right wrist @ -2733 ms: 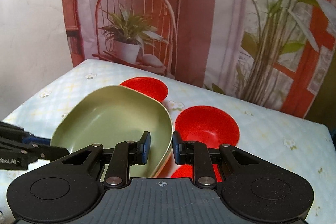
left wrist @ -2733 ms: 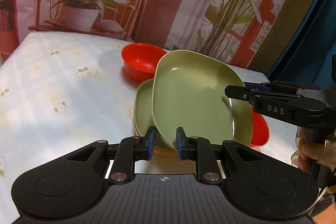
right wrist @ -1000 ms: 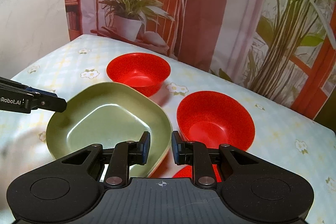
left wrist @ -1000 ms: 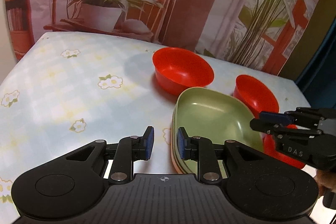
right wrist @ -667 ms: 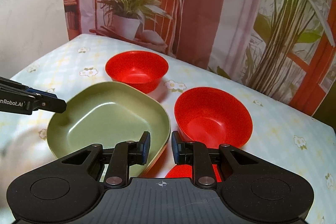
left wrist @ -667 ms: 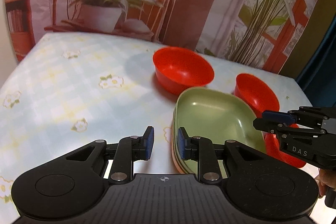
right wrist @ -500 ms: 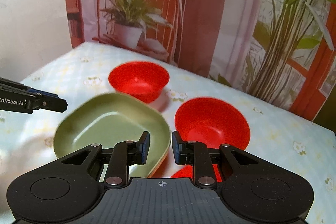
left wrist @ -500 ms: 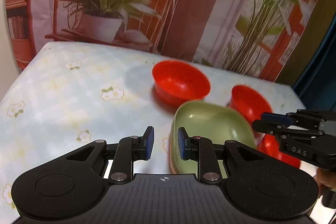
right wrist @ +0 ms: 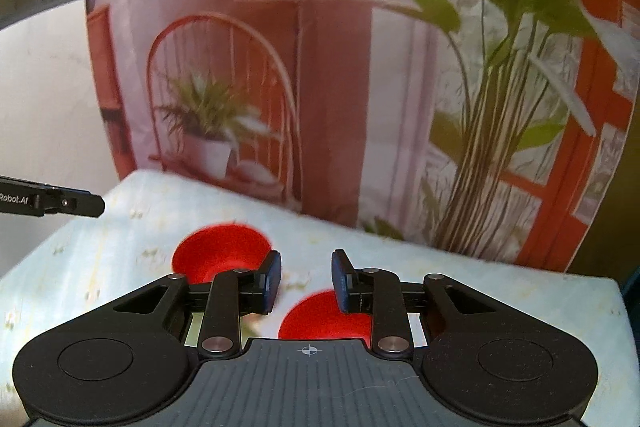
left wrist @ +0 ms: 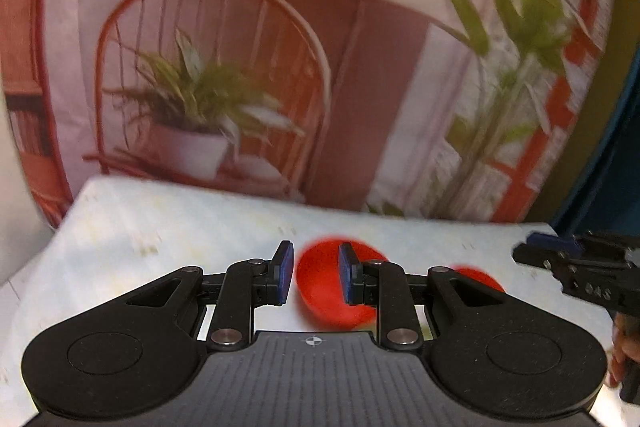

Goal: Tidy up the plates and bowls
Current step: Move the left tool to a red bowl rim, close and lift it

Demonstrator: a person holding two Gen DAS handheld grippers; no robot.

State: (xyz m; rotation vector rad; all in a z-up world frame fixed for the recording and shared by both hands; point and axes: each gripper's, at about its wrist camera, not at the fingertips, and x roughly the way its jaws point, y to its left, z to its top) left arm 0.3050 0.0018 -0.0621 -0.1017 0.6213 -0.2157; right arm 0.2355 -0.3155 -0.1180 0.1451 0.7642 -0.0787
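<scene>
**A:** Why do your grippers hang above the table (right wrist: 500, 291) with nothing in them?

**B:** You hold both up off the cloth, so neither touches a dish. Your left gripper (left wrist: 311, 273) has its jaws narrowly apart on air. Your right gripper (right wrist: 306, 281) is opening, also with nothing between its pads.

**A:** Where are the bowls?

**B:** One red bowl (right wrist: 220, 253) sits toward the table's far edge, left of your right gripper. A second red bowl (right wrist: 324, 315) lies closer, partly hidden under that gripper's body. Both rest apart on the cloth, so I judge they are not yet nested.

**A:** And the plates?

**B:** Neither view shows them; I can't tell where they lie.
</scene>
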